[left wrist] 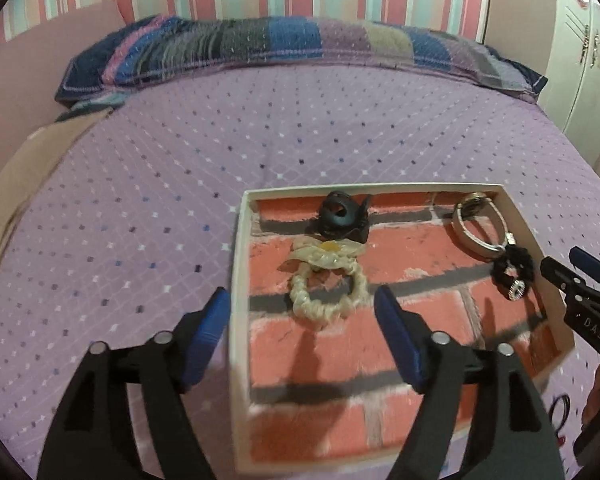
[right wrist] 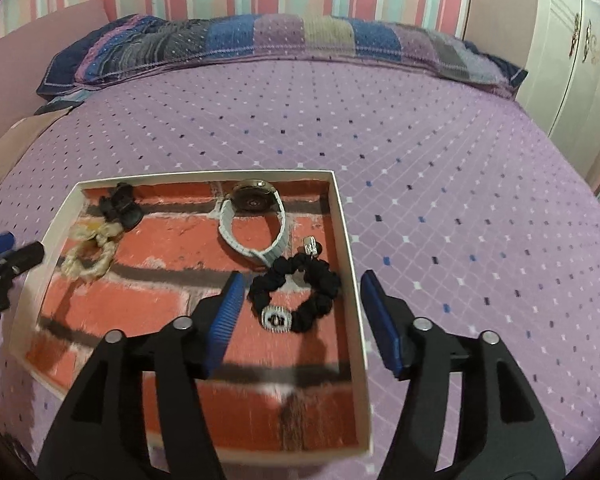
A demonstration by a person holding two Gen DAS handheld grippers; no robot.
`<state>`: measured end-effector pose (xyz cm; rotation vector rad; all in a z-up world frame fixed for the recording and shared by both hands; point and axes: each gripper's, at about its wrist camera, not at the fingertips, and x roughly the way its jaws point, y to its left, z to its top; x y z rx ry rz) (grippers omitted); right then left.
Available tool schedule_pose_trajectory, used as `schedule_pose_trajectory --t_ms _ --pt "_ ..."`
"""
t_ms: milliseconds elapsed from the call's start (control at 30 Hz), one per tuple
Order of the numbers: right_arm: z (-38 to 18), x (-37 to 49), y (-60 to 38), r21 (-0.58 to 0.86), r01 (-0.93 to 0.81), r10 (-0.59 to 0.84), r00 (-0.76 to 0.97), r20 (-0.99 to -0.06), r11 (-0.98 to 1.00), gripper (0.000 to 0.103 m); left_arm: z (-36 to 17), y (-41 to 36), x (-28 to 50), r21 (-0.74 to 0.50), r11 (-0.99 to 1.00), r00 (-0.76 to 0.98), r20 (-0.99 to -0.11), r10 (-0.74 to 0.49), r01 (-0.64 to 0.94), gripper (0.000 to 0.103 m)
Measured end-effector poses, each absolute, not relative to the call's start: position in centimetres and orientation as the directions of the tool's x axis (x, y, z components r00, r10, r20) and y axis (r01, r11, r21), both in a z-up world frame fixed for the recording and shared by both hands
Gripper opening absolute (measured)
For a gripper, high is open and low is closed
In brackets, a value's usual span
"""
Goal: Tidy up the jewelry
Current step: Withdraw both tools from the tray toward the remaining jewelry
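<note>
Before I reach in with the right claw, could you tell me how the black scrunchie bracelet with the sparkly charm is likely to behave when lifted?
The black scrunchie bracelet looks like gathered fabric, so it will probably sag and deform rather than hold its ring shape. The sparkly charm seems the densest part and may swing downward. Its ruffled cloth likely grips well, not slippery; it lies flat in the tray, so rolling seems unlikely.

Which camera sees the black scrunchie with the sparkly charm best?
The right wrist view. There the black scrunchie lies whole and close, just ahead of the open right claw, charm facing the camera. In the left wrist view the scrunchie is small and squashed near the tray's right wall.
</note>
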<state>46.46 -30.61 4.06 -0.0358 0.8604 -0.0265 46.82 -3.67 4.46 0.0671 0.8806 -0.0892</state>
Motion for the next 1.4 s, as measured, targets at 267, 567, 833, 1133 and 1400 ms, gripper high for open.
schedule_pose_trajectory --t_ms 267,567,833,1133,1400 --pt "6.1 38.9 -30.6 -0.073 -0.022 -0.036 0.708 -0.705 0.997 0.084 6.8 -1.4 39.6 -0.018 0.994 0.671 -0.736 -0.088 0.111 0.084" --pt "7.6 29.1 -31.5 -0.051 -0.025 -0.015 0.752 -0.659 0.998 0.086 7.4 0.3 29.7 -0.041 0.991 0.732 -0.670 -0.123 0.129 0.091" --pt "6.4 22.2 -32.7 -0.007 0.012 -0.013 0.772 -0.635 1.000 0.087 6.9 2.2 22.2 -0.043 0.995 0.772 -0.627 -0.101 0.095 0.094" --pt "3.1 17.2 -33.4 -0.017 0.051 -0.050 0.764 -0.644 0.999 0.087 3.4 4.1 17.7 -0.009 0.998 0.756 -0.652 -0.054 0.064 0.094" --pt "0.7 15.1 -33.8 -0.019 0.086 -0.077 0.755 -0.652 0.996 0.087 1.2 6.7 15.9 -0.020 0.999 0.752 -0.658 -0.034 0.027 0.094"
